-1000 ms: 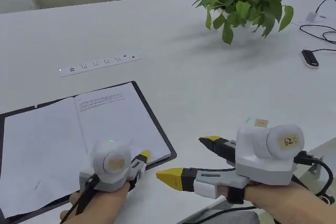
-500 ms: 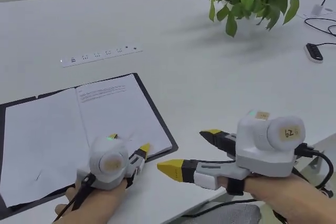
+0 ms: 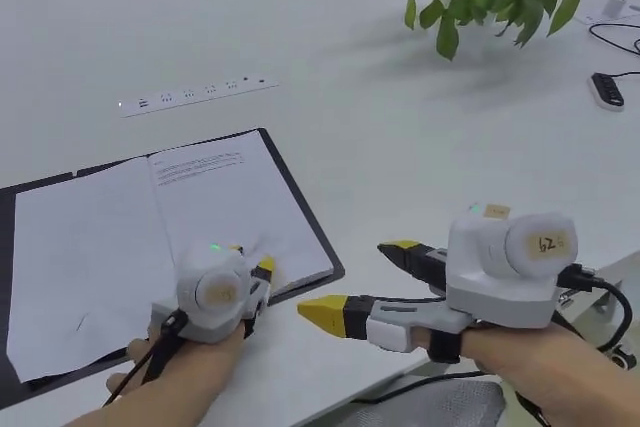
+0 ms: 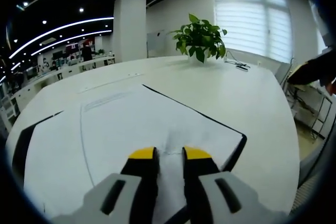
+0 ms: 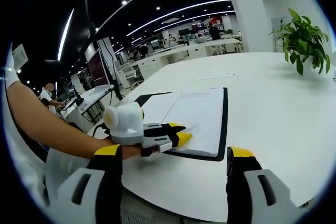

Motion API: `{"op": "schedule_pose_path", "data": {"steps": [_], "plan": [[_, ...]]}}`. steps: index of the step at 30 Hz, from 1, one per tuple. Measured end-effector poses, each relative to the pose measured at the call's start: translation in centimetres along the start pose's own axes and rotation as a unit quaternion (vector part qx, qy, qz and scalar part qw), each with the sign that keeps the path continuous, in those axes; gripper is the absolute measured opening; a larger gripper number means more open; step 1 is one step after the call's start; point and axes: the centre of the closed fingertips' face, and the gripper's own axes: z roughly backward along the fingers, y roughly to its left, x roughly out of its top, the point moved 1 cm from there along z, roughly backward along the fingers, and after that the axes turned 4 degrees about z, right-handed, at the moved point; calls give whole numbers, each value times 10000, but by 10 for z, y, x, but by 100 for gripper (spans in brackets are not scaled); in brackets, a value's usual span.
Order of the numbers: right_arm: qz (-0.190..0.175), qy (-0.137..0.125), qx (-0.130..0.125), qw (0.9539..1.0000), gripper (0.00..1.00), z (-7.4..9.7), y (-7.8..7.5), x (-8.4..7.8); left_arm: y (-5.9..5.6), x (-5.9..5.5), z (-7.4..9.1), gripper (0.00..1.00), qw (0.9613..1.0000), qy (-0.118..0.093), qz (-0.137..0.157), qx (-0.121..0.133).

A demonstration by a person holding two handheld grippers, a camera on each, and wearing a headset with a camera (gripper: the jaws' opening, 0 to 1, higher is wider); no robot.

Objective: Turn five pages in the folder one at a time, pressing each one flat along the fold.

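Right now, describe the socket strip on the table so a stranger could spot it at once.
On the big white table, look beyond the far edge of the open black folder. The socket strip is the thin white bar there; unlike the folder, it carries a row of small dark marks.

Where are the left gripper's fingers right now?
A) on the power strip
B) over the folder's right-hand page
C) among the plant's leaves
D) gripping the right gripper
B: the left gripper sits over the right-hand page of the open folder, near its lower corner.
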Motion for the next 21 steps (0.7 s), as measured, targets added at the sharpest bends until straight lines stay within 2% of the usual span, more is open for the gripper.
{"op": "schedule_pose_path", "data": {"steps": [2, 4, 7, 9, 12, 14, 16, 18, 19, 21], "plan": [[-13, 5, -2, 10000, 80, -3, 0, 0, 8, -1, -1, 6, 9999, 90, 115, 81], [-63, 18, -1, 10000, 80, -6, 0, -1, 6, -1, -1, 5, 9999, 125, 28, -35], [-287, -26, -3, 9996, 77, -13, 0, 1, 7, 0, -1, 4, 9996, 174, 185, -78], [-266, 177, -94, 9994, 75, -16, -3, -3, 7, -1, -1, 3, 9992, 201, 327, -105], [-297, 284, -126, 9991, 70, -21, -6, -3, 7, 0, -1, 2, 9982, 246, 514, -165], [-513, 293, -160, 9981, 68, -24, -7, -2, 7, -1, -1, 2, 9972, 281, 660, -204], [-928, 174, -188, 9954, 66, -29, -9, 2, 8, -1, -1, 1, 9962, 304, 784, -214], [-1174, 218, -266, 9925, 63, -35, -12, 0, 8, -1, -1, 1, 9961, 313, 790, -234], [-1169, 162, -260, 9927, 61, -37, -13, 1, 8, 0, -1, 1, 9960, 315, 797, -242], [-1395, 146, -290, 9897, 55, -44, -13, -1, 9, 0, -1, 1, 9960, 318, 800, -251]]}}
